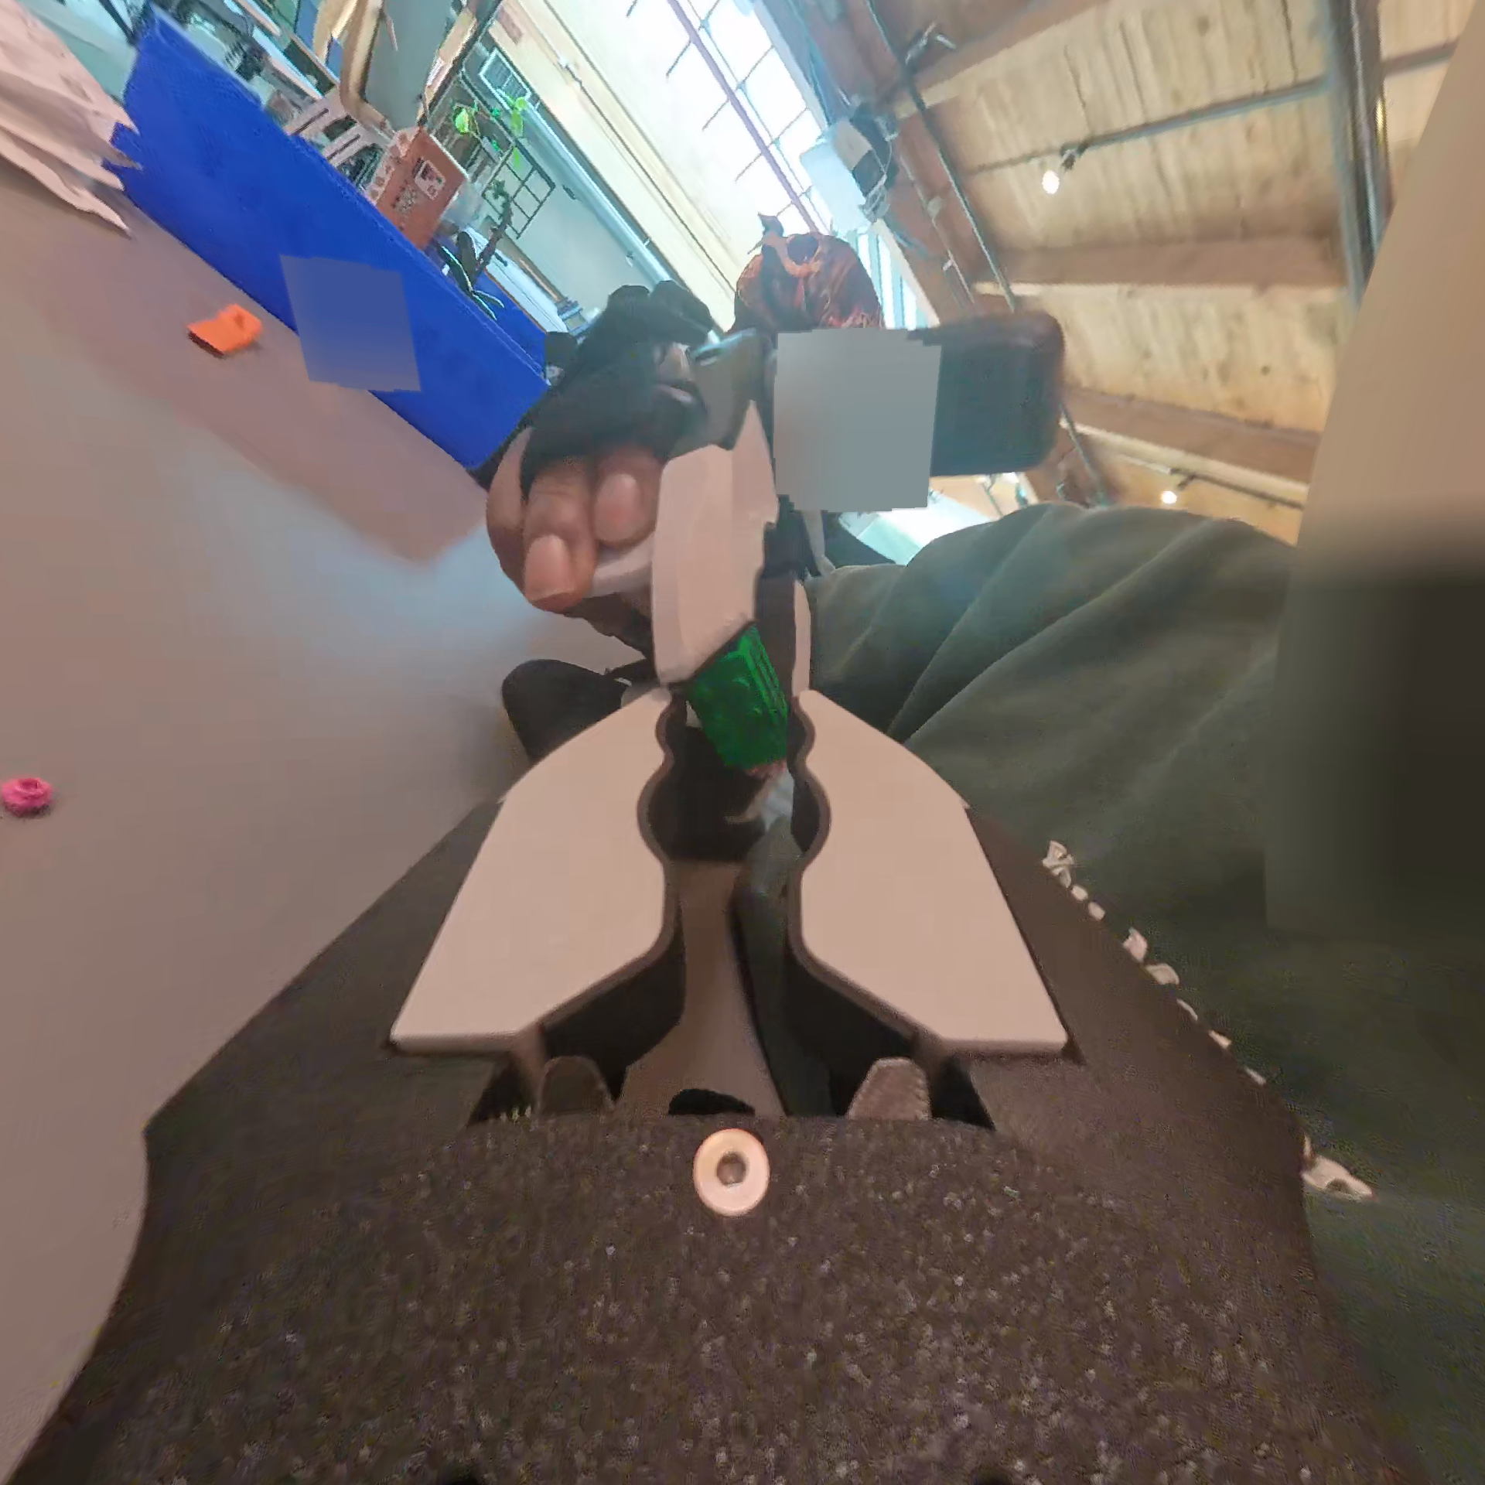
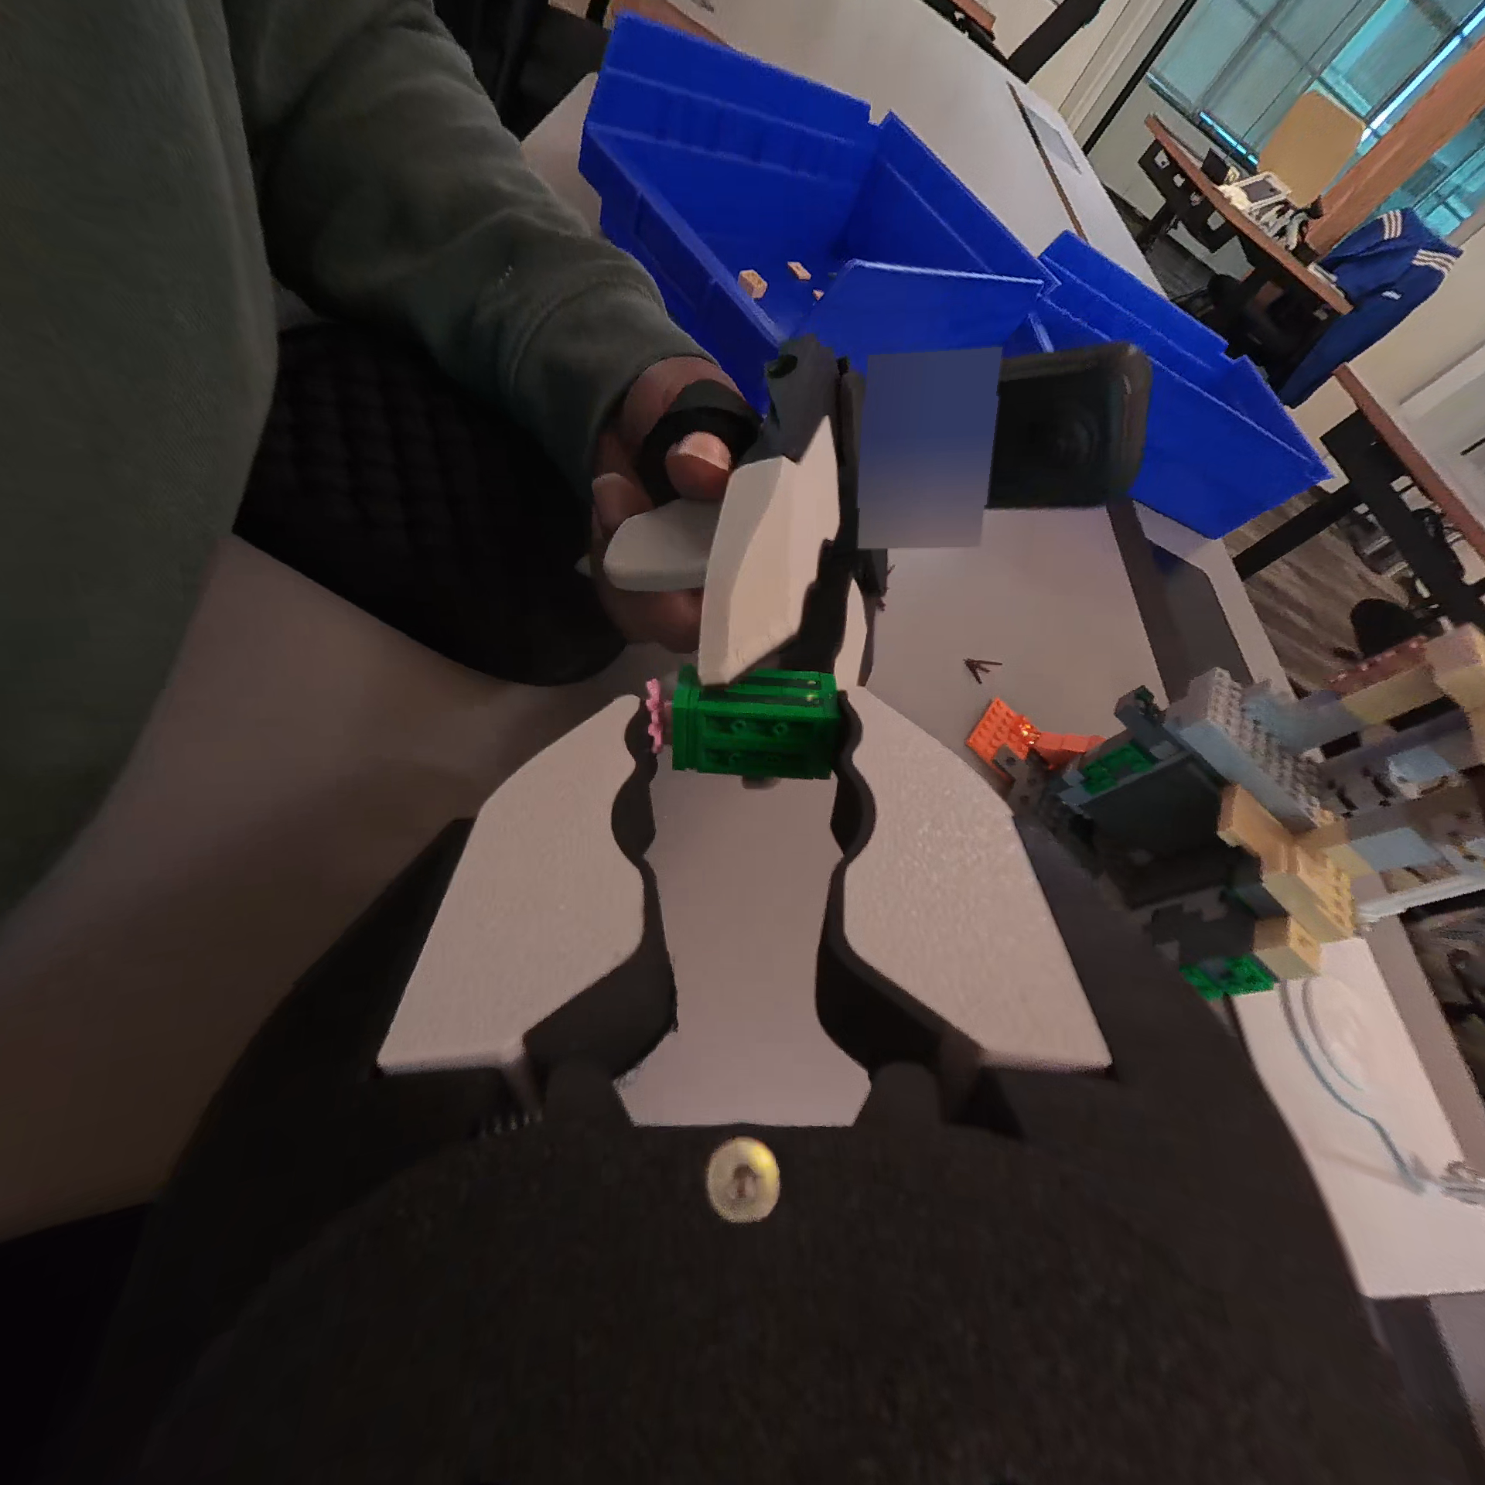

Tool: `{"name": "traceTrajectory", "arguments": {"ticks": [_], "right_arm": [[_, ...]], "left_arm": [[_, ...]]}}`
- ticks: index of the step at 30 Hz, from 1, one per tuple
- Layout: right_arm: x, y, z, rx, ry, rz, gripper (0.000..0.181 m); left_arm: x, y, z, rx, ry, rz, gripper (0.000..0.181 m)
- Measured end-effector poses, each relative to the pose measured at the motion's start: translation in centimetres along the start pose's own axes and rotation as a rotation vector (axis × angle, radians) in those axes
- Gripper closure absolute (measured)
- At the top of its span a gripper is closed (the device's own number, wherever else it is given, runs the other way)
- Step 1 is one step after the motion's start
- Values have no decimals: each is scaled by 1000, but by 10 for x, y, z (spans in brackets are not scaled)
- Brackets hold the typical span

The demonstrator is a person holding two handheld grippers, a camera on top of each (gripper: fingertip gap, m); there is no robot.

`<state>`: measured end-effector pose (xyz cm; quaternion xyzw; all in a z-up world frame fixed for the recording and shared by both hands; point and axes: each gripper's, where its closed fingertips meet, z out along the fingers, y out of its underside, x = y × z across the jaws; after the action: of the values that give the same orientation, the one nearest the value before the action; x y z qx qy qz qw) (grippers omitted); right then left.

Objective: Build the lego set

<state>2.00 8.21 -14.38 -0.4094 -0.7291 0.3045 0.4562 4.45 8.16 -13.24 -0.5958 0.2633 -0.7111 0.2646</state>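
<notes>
- The table [image 2: 948,611] is grey, and I hold both grippers above it, facing each other.
- Blue bins [image 2: 803,201] stand along its far side; small tan pieces lie in one.
- The partly built model [image 2: 1205,812] sits on the table to my right, in grey, tan and green, with an orange plate [image 2: 1000,727] just beside it.
- My right gripper [image 2: 751,743] is closed partway, its tips clamped on the two ends of the green block [image 2: 755,727], held clear of the table.
- My left gripper [image 1: 735,719] also has its tips against that block [image 1: 735,711], narrowed onto it from the opposite side.
- A pink flower piece [image 2: 655,715] sits on the block's left end.
- Another pink piece [image 1: 26,794] and an orange one [image 1: 225,328] lie loose on the table.
</notes>
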Motion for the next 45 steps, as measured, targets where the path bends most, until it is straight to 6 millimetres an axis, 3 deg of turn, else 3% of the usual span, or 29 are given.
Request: {"name": "traceTrajectory", "arguments": {"ticks": [9, 23, 45], "right_arm": [[16, 1, 6, -35, 90, -15, 138], [34, -7, 4, 49, 184, 87, 139], [39, -7, 9, 38, 238, -11, 138]], "left_arm": [[-4, -14, -5, 116, 10, -80, 163], [-2, -32, -7, 280, 3, -166, 163], [-1, -35, -9, 344, 25, -217, 164]]}}
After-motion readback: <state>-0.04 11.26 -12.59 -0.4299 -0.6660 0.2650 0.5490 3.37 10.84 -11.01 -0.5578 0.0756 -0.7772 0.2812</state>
